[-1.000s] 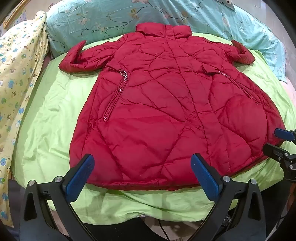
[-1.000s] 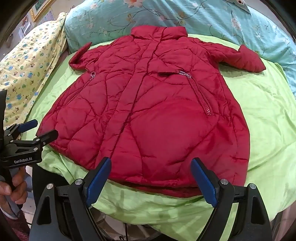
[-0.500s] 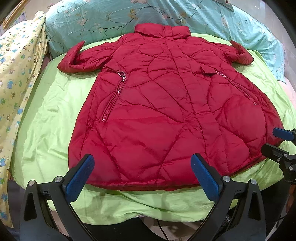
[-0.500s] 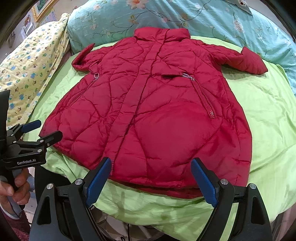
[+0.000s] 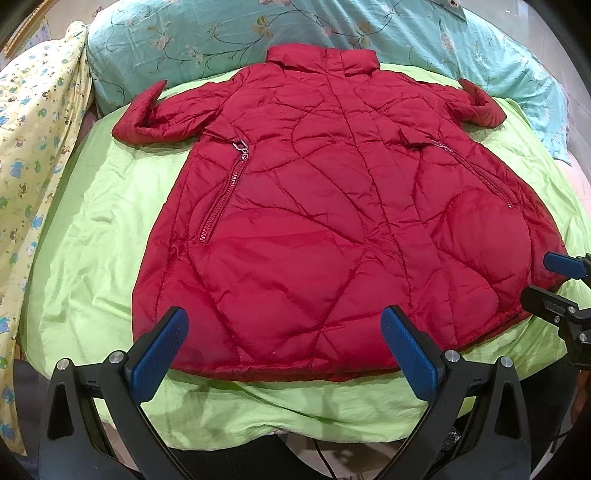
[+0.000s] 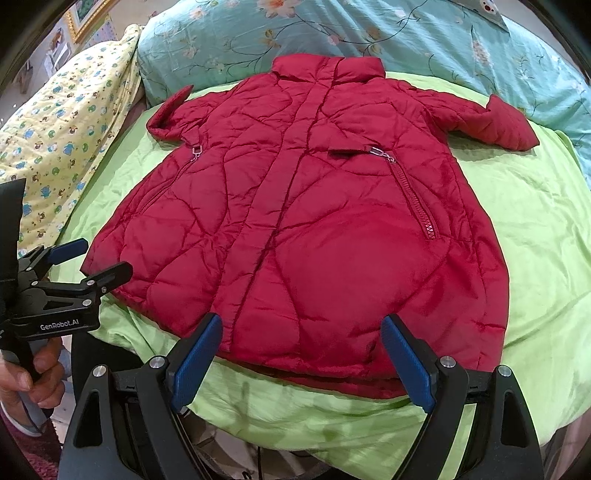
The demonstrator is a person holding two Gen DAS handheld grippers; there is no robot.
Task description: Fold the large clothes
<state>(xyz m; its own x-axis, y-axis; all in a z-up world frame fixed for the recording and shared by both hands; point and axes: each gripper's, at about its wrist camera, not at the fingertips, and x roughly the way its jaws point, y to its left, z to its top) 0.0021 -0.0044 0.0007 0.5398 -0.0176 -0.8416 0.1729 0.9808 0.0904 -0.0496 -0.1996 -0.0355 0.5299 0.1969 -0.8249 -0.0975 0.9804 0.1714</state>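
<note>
Both grippers' fingers [image 5: 159,354] frame coat [image 5: 332,221] hem.

From my remote seat I saw the bed [image 5: 92,236] covered by a wrinkled lime-green sheet [image 6: 535,236]. A red quilted coat [image 5: 332,229] lay flat on it, front up, collar toward the head end, both sleeves spread out. A teal floral quilt [image 5: 221,33] lay across the head end, and a yellow patterned blanket [image 5: 33,147] along the left side.
</note>
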